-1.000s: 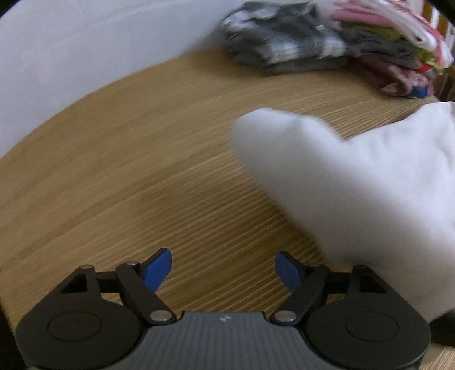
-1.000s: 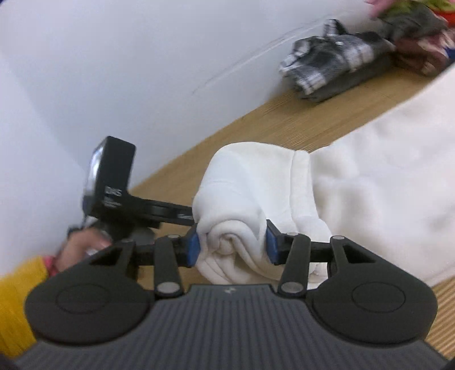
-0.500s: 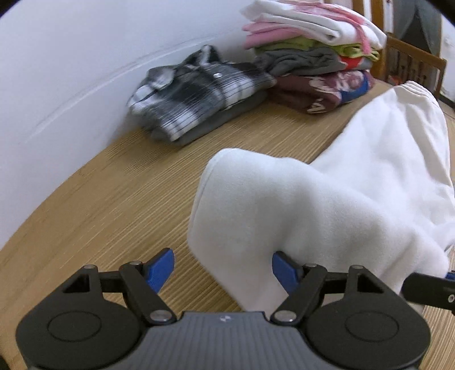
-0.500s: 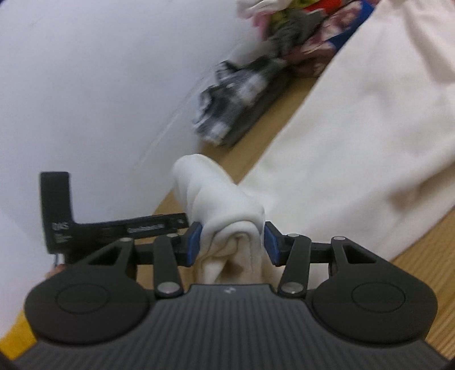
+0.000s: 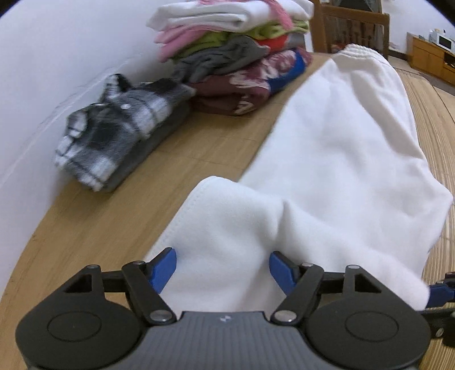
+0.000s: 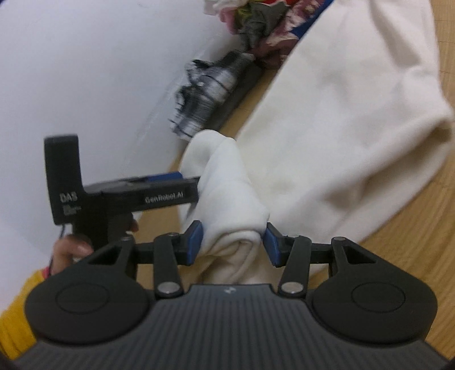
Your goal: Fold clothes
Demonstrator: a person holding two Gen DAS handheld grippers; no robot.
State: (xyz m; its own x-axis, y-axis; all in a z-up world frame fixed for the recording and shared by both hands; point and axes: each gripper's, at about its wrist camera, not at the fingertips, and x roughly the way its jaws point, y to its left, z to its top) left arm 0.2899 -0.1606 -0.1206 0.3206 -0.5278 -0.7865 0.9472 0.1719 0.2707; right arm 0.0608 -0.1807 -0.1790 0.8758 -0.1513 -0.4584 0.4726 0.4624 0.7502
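Observation:
A white fleece garment (image 5: 327,142) lies spread on the wooden table (image 5: 85,227), its ribbed hem toward the far end. My left gripper (image 5: 221,269) hovers over the garment's near folded corner. Its jaws are closing, with white fabric between them, and the pads do not visibly press on it. In the right wrist view the same garment (image 6: 355,99) fills the right side. My right gripper (image 6: 233,244) is shut on a rolled bunch of its near edge. The left gripper (image 6: 186,180) reaches that bunch from the left. A blue finger (image 5: 439,294) of the right gripper shows at the left view's right edge.
A folded grey plaid shirt (image 5: 119,128) lies by the white wall. Beside it stands a tall stack of folded clothes (image 5: 233,42). A wooden chair (image 5: 349,25) is behind the stack. A hand (image 6: 71,247) and yellow sleeve (image 6: 17,307) hold the left gripper.
The left gripper has swept from bare table onto the garment's corner, and its view has swung toward the clothes stack. The right gripper has rolled and kept its hold on the bunch.

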